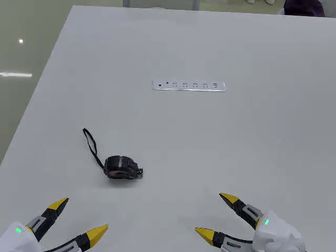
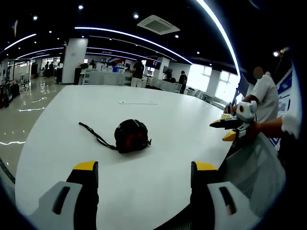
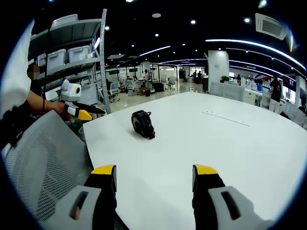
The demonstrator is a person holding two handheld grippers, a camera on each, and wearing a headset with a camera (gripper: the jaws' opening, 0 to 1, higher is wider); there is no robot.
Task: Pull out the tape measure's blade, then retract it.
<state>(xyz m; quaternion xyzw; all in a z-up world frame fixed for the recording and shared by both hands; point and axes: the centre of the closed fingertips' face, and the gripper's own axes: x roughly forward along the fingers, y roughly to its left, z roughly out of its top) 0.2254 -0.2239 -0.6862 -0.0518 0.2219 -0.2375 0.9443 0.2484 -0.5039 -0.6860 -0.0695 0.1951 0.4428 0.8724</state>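
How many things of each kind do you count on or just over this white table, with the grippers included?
Tape measure: 1
Power strip: 1
Grippers: 2 (left gripper, right gripper, both open)
Total: 4

A white worktop (image 1: 252, 142) with a smooth, plain surface runs from the near edge to the far end of the scene. A black tape measure (image 1: 122, 167) lies on its near left part, its black strap (image 1: 91, 145) trailing over the surface to the far left. A white power strip (image 1: 189, 85) lies flat farther off, near the middle, well apart from the tape measure.
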